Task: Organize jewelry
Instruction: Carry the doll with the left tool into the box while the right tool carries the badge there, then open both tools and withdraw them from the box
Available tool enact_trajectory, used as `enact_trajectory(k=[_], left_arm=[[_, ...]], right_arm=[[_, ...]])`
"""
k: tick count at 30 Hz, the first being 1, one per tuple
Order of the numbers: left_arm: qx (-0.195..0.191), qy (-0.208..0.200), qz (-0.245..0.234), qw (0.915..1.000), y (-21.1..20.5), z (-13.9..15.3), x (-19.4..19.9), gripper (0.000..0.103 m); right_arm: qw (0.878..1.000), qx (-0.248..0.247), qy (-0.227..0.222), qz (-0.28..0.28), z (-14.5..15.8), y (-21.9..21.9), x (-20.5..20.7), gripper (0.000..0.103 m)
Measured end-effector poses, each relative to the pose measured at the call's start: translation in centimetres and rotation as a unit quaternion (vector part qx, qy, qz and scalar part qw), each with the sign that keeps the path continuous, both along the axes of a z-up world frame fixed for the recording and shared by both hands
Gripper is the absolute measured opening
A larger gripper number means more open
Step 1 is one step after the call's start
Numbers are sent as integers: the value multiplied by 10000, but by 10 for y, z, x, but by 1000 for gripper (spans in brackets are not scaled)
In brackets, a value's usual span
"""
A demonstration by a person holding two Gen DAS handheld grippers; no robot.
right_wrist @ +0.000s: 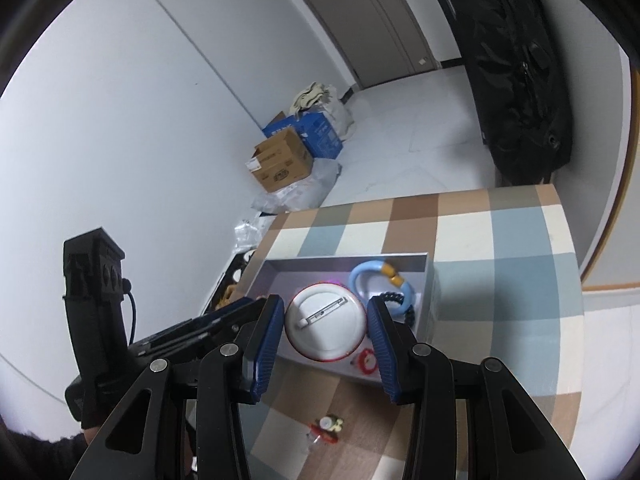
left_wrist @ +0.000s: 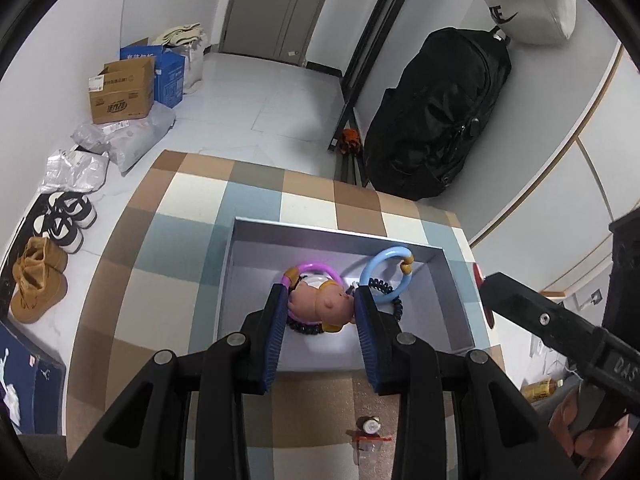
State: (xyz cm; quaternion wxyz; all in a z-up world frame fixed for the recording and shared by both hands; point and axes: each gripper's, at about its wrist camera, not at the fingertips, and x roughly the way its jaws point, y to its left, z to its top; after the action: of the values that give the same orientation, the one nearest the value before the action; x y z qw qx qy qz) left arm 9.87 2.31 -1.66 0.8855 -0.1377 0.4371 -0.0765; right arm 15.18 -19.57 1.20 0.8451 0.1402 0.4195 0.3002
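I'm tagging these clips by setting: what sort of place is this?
Most likely a home entryway or spare room: shoes lined up by the wall, delivery boxes on the tiled floor, and a large black bag beside a door.

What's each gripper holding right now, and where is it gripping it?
The left gripper holds a pig figurine by its sides. The right gripper holds a round pin badge by opposite edges, its pin back facing the camera.

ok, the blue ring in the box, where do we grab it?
Probably from above, pinching across the thin tube of the blue ring on its left arc, clear of the yellow beads. It sits by the far right corner of the grey box, so the walls likely block a side approach.
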Motion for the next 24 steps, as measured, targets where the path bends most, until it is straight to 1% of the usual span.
enact_trajectory(k=[2,5,9,13,17,21,24], left_arm=[[44,27,4,10000,0,0,6,28],[-54,69,23,10000,-1,-3,14,28],[-58,185,-61,9998,-6,-8,21,28],[90,340,-166,9992,-9,-15,27,28],[-75,488,-174,9986,-7,-19,33,28],[-38,501,-195,9985,-11,-19,34,28],[-116,543,-271,9981,-13,-20,36,29]], right_arm=[[10000,11,56,-25,-2,0,7,42],[9999,35,142,-72,-6,1,17,42],[9997,70,221,-76,-11,5,25,42],[9995,108,296,-30,-15,9,29,42],[9992,78,399,-17,-20,12,33,42],[9986,96,517,-65,-24,11,37,42],[9981,92,597,-89,-27,11,38,43]])
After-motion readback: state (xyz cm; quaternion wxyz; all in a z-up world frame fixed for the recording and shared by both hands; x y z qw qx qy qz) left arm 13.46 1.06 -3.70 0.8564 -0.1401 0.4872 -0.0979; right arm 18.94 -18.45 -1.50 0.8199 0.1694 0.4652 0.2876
